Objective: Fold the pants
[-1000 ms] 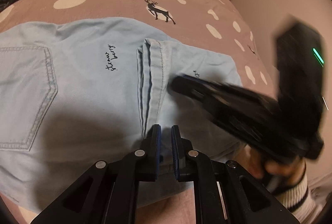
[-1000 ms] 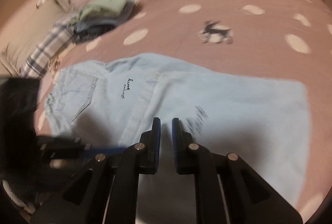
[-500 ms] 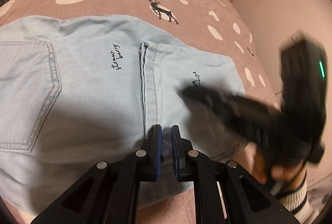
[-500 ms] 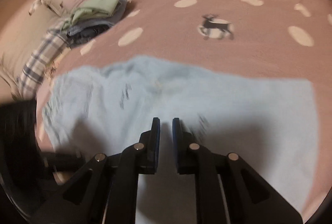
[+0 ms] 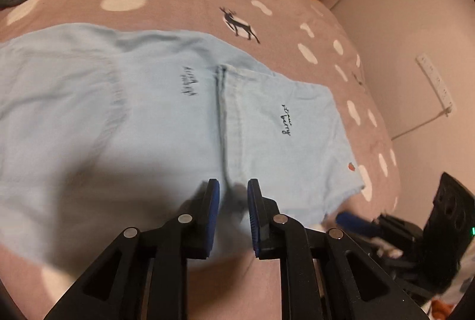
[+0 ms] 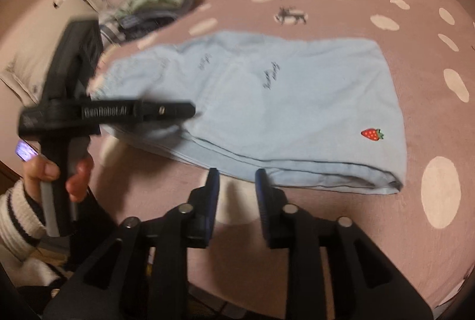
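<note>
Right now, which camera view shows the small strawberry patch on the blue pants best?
The right wrist view: the strawberry patch is clear, red with green leaves, on the folded pants near their right edge. In the left wrist view it is only a tiny reddish dot at the edge of the pants.

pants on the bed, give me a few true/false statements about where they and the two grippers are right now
1. The light blue pants lie folded on the spotted bedspread. True.
2. The right gripper is clamped on the pants. False: its jaws are open and it sits off the near edge.
3. A strawberry patch shows near the folded corner. True.
4. The left gripper holds a green shirt. False: its jaws are open, nothing between them, over the pants.
5. A stack of folded clothes sits farther back on the bed. True.
</note>
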Tool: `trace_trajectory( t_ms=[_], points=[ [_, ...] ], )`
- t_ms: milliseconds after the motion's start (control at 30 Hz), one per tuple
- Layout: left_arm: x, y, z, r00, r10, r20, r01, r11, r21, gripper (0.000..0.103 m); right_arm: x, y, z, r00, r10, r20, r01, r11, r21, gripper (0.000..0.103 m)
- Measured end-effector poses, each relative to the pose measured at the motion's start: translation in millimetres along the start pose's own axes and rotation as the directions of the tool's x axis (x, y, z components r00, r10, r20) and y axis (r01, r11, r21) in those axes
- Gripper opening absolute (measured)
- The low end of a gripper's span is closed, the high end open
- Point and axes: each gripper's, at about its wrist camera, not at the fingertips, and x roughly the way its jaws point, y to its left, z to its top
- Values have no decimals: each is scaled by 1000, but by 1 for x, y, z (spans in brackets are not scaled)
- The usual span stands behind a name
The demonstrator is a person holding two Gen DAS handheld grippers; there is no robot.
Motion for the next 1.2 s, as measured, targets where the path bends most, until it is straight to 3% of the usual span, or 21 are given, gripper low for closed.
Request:
trace_trajectory(
  t_ms=[200,233,300,333,367,567,900,1200],
  points=[
    [-62,49,-33,997,12,82,-2,992,-125,16,16,12,11,999,38,25,-39,999,14,35],
    [-73,59,-38,995,10,98,6,988,-157,19,18,14,12,999,41,21,-41,999,11,35],
    [-88,73,-46,991,28,129,1,977,-215,40,27,23,16,998,57,9,-57,998,2,35],
    [-99,87,-52,986,30,163,15,964,-265,56,28,28,15,998,69,5,-69,998,-4,35],
    [-107,98,-57,980,30,195,33,949,-312,60,30,31,16,997,82,0,-82,997,-12,35],
    [-116,153,-71,960,-10,280,157,847,-508,60,38,53,20,994,107,-26,-109,992,-63,36],
    [-96,180,-52,926,-95,367,308,750,-585,60,44,58,31,995,95,-38,-98,993,-68,37],
    [-84,186,-22,910,-57,411,312,746,-588,60,69,51,56,996,75,-39,-75,997,-1,37]
  ],
)
